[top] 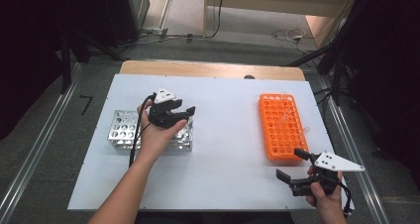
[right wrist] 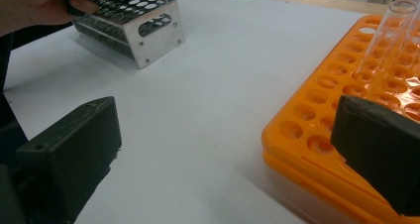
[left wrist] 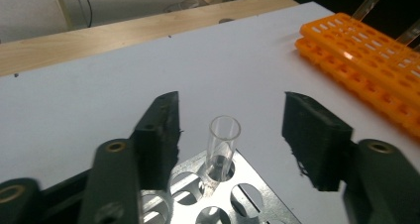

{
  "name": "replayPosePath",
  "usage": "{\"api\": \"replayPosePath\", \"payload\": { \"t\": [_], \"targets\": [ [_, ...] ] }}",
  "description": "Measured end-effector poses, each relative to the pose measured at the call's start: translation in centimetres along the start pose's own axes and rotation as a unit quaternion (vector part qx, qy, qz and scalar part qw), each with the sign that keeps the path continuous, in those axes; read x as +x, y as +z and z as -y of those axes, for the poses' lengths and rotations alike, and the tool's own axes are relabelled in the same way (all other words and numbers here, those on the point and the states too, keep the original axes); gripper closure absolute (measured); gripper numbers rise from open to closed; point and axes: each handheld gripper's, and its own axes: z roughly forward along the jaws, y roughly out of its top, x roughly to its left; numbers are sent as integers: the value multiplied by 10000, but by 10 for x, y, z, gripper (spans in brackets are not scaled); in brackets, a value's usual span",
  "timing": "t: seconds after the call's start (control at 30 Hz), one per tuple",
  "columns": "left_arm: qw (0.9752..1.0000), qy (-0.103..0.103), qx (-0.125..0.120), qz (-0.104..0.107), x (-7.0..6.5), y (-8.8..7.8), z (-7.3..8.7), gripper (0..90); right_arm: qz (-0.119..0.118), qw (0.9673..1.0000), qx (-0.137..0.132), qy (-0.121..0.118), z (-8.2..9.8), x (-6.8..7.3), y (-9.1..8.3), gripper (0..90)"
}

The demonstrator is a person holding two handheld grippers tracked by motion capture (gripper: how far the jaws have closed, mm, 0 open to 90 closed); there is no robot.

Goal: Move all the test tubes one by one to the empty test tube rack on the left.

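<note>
R gripper (top: 292, 177) sits nearest, jaws wide, nothing between, by orange rack (top: 282, 127). L gripper (top: 179, 112) over metal rack (top: 121, 130), jaws apart w/ clear tube (left wrist: 222, 149) standing untouched between. White tabletop (top: 223, 135), wood edge, grey floor beyond.

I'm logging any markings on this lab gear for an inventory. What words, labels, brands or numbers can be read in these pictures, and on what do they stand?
None can be read.
Orange rack: no print or numbers visible on it.
Metal rack: bare metal, no label.
Clear tube standing in the metal rack: no markings visible.
Left gripper and right gripper: plain black jaws, no brand shown.
White plate on the right gripper: holes, no text.
</note>
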Motion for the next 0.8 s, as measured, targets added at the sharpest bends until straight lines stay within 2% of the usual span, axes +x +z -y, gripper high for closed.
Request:
{"api": "replayPosePath", "payload": {
  "t": [0.2, 0.23, 0.27, 0.37, 0.47, 0.63, 0.8],
  "targets": [
    [9995, -38, -265, 194, -4, -20, 0, 185, 42, 10000, -32, 51, -2, -5, -2, 0],
    [9993, -26, -284, 247, -5, -23, 1, 120, 75, 10000, -48, 43, -4, -8, -2, 0],
    [9992, -2, -300, 274, -6, -26, 2, 120, 75, 10000, -48, 43, -4, -8, -2, 0],
    [9986, 27, -364, 369, -10, -35, 6, 37, 101, 9999, -55, 75, -5, -12, -3, 0],
    [9983, 32, -398, 431, -13, -43, 12, 5, 160, 9998, -63, 92, -7, -16, -4, 0],
    [9969, 56, -613, 486, -19, -59, 22, 0, 316, 9993, -69, 175, -9, -26, -6, 0],
    [9958, 89, -702, 585, -27, -73, 27, 0, 482, 9985, -62, 245, -11, -36, -6, 0]
  ]
}}
